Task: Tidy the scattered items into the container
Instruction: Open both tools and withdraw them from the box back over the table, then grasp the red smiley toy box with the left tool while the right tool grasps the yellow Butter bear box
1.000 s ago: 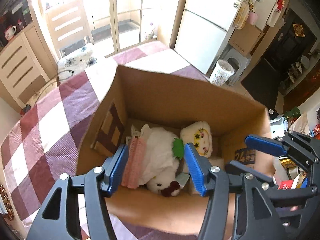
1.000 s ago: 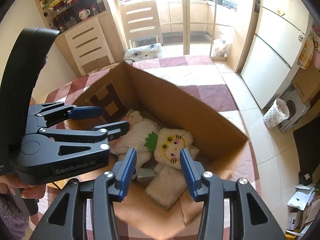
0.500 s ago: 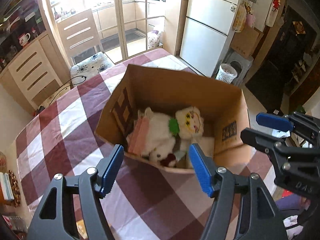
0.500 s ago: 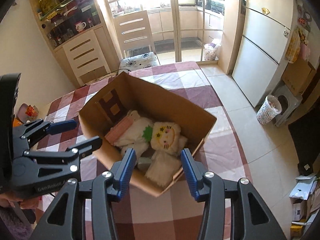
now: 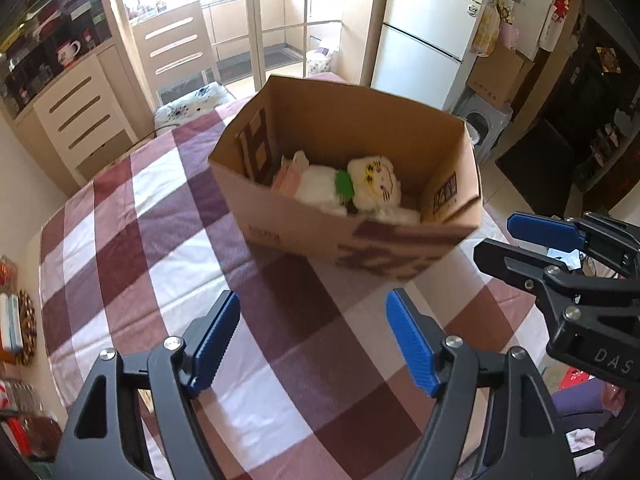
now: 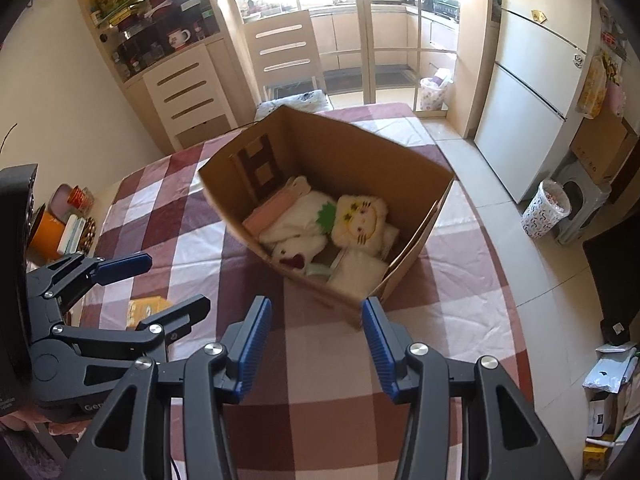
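Desk [image 6: 460, 312] under a purple-and-white checked cloth spreads beneath both claws, and on it, ahead of them, stands the open cardboard box [image 6: 352, 152] that serves as the container. Inside the box lie the gathered soft things: a white plush toy [image 6: 304, 216] with a green leaf at its neck, a cream cushion with a cat face [image 6: 360, 220] just beside it, a pink ribbed cloth [image 6: 272, 208] along the wall nearest the left claw, and some pale folded pieces toward the near corner. The left claw [image 5: 312, 336] hangs above bare cloth short of the box, its blue pads wide apart and holding nothing; the right claw [image 6: 316, 340] sits likewise short of the near corner of the box, pads apart and empty. A small yellow packet [image 6: 146, 308] lies on the cloth near the left claw, seen from the right wrist. Judging by this, the tidying looks nearly done: most items are already boxed, and the yellow packet may be the one piece left, though whether it belongs to the task cannot be told.
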{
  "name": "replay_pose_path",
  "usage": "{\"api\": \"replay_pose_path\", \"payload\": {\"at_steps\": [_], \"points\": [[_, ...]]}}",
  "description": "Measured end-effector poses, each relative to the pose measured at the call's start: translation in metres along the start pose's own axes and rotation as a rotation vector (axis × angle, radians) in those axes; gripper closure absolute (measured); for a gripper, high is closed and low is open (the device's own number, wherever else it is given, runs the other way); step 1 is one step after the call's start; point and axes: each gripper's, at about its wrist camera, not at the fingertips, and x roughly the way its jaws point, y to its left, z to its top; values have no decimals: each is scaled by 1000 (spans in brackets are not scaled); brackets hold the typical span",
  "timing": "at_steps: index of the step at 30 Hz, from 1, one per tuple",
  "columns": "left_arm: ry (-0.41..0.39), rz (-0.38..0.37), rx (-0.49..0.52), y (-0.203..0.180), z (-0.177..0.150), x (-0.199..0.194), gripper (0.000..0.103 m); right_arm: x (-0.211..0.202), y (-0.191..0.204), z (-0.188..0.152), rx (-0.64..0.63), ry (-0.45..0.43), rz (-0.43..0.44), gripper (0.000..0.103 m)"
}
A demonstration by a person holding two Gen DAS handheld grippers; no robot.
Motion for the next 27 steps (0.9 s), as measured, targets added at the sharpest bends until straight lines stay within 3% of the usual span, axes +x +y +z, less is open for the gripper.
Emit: {"api": "replay_pose_path", "payload": {"at_steps": [10,17,23,27], "points": [[22,12,-101,20,-48,-12,16,4,27,-28,-9,52,35,51],[-20,-2,-231,55,-79,-33,2,16,54,-44,-44,107,32,49],[-14,15,-319,85,-110,-50,1,22,86,-54,-77,123,54,44],[17,66,-382,109,-135,-57,1,27,111,-59,-103,131,78,42]]}}
